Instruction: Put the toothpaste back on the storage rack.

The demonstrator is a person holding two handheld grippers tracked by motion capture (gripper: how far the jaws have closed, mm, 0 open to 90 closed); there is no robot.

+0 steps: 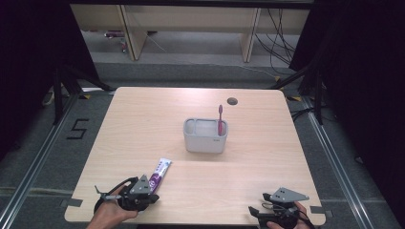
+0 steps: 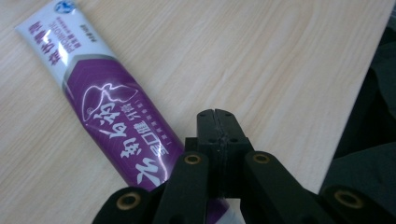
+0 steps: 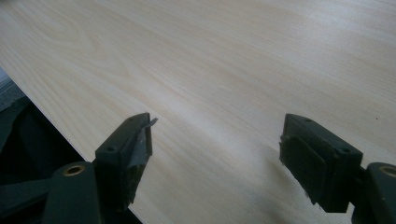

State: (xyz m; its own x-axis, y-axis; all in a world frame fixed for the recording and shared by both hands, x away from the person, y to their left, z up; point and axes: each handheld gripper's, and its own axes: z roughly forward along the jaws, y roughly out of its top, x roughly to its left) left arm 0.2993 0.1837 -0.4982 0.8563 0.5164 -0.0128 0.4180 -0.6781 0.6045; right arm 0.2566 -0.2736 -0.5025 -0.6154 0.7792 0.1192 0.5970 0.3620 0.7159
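Approach stage of a pick-up. The toothpaste tube [image 1: 159, 173] lies flat on the table [image 1: 143, 124], near its front edge and left of centre, pointing obliquely toward the grey holder [image 1: 206, 135], which stands well apart at mid-table with 1 pink toothbrush [image 1: 220, 120] upright in its right compartment. The left tool [image 1: 152, 197] sits at the tube's near end; in the left gripper view its jaws are pressed together, empty, beside and slightly over the purple tube [image 2: 116, 121] (no grip is made). The right tool [image 1: 255, 210] rests near the table's front right corner, jaws spread over bare wood [image 3: 233, 70]. Judged step: reaching for the tube, presumably to join the toothbrush in the holder. Next move calls for the left tool to spread its 2 jaws, straddle the tube across its width, then pinch.
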